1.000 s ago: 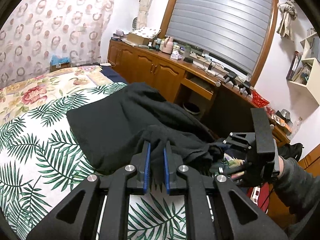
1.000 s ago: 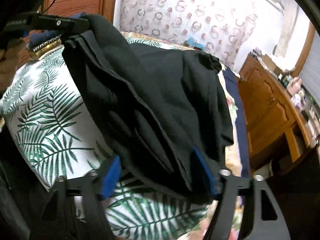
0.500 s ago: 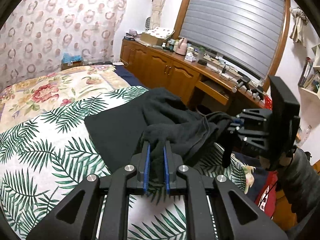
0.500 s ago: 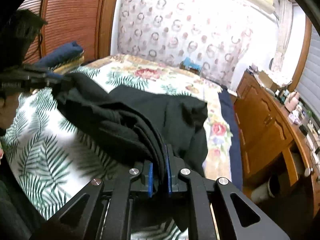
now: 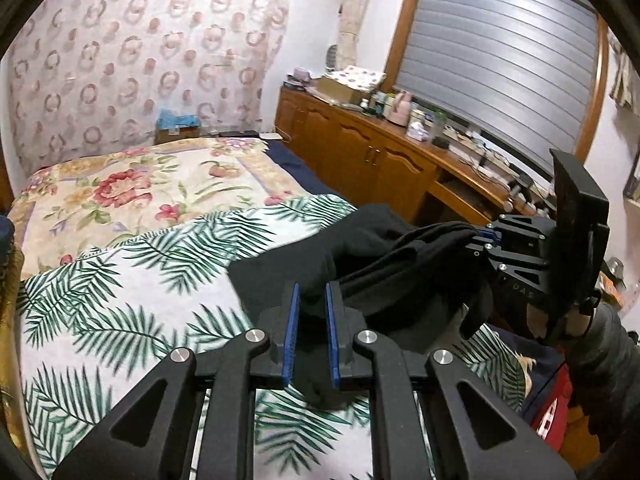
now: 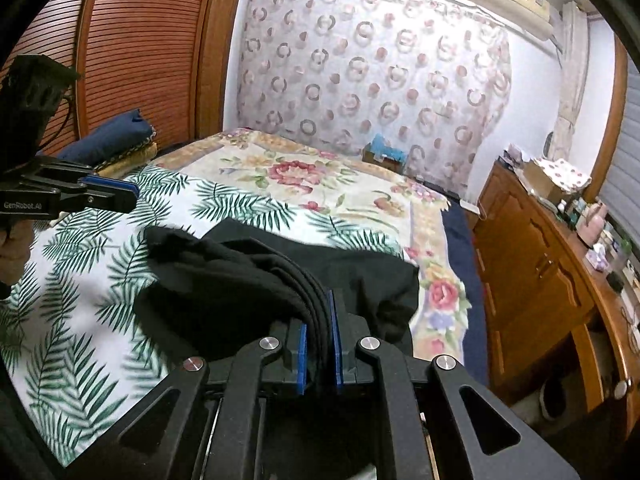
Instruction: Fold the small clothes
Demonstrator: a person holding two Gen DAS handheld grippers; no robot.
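Observation:
A black garment (image 5: 384,264) hangs bunched between my two grippers above the palm-leaf sheet (image 5: 120,300) of the bed. In the left wrist view my left gripper (image 5: 312,296) is shut on one end of it, with cloth drooping below the blue pads. At the right of that view my right gripper (image 5: 482,240) clamps the other end. In the right wrist view my right gripper (image 6: 318,320) is shut on several stacked layers of the garment (image 6: 224,288). My left gripper (image 6: 120,194) shows at the left edge there. Its grip is not visible from that side.
A floral quilt (image 5: 132,188) covers the far half of the bed. A wooden cabinet (image 6: 532,280) with bottles and boxes on top runs along the right. Folded blue bedding (image 6: 108,136) lies by the slatted wardrobe. A person's dark sleeve (image 5: 612,344) is behind the right gripper.
My right gripper closed on the garment's edge. Both grippers then rose and drew back, and the flat garment gathered into a bunch between them.

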